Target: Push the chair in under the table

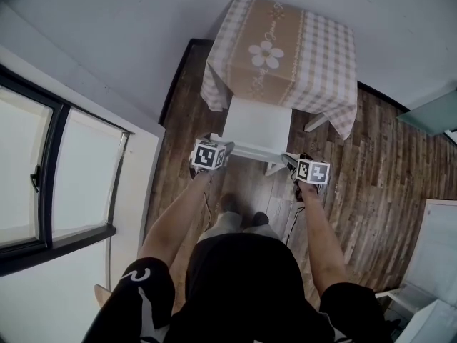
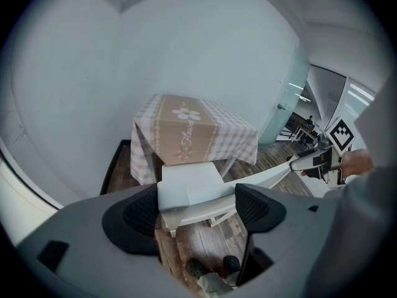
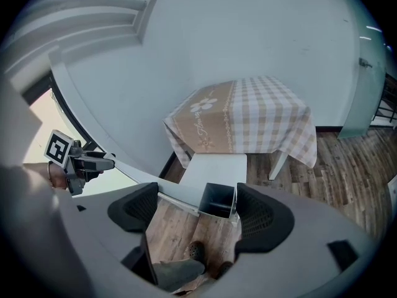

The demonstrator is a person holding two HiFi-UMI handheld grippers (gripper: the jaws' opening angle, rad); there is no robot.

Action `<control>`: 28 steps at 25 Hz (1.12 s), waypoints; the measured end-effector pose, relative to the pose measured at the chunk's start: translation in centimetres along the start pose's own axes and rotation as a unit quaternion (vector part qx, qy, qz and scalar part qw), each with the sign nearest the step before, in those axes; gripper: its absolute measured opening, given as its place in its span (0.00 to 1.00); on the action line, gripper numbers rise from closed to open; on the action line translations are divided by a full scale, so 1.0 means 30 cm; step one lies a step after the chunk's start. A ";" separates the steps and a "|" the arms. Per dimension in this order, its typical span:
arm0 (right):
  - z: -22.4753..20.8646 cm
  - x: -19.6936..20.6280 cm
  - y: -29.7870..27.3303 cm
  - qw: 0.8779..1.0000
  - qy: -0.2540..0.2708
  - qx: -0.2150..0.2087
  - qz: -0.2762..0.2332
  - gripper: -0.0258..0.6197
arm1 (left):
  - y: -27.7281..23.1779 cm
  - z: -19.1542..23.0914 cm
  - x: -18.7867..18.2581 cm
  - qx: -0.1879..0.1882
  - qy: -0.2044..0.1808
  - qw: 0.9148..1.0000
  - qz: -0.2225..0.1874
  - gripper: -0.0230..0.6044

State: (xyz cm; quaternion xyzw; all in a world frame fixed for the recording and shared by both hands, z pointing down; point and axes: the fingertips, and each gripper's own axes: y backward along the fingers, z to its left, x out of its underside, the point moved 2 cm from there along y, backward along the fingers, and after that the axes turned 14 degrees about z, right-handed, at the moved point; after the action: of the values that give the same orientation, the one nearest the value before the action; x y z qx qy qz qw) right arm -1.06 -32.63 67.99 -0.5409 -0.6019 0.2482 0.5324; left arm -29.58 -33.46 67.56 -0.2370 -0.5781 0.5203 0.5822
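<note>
Chair (image 1: 257,123): white, smooth, flat seat, just ahead of both grippers, its far edge under the table (image 1: 325,63) (checked cloth, flower motif). Left gripper (image 1: 223,148) and right gripper (image 1: 290,161) straddle the back rail, jaws apart, unclamped. Step, as judged: pushing. Next: even forward shove over plank floor (image 1: 364,163).

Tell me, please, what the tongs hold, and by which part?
Nothing clamped: left tongs and right tongs stand open at the ends of the chair's back rail.

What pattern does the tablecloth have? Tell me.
The tablecloth: beige-and-white checks, white flower; clearest in the head view.
</note>
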 end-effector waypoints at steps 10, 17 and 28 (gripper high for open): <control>0.030 -0.015 -0.011 1.000 -0.011 -0.004 -0.001 0.68 | 0.003 0.037 -0.024 0.008 -0.009 1.000 0.003 0.64; 0.026 0.005 -0.027 0.999 -0.009 -0.022 0.022 0.68 | -0.007 0.032 0.000 0.014 -0.011 1.000 0.006 0.64; 0.042 0.016 -0.017 0.999 0.037 0.024 -0.004 0.67 | -0.001 0.028 0.014 0.010 -0.004 1.000 0.011 0.64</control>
State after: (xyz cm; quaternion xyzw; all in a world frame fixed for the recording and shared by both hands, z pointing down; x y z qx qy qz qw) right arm -2.33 -31.98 68.23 -0.5345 -0.5781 0.2403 0.5678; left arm -30.42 -33.38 67.94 -0.2354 -0.5729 0.5332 0.5762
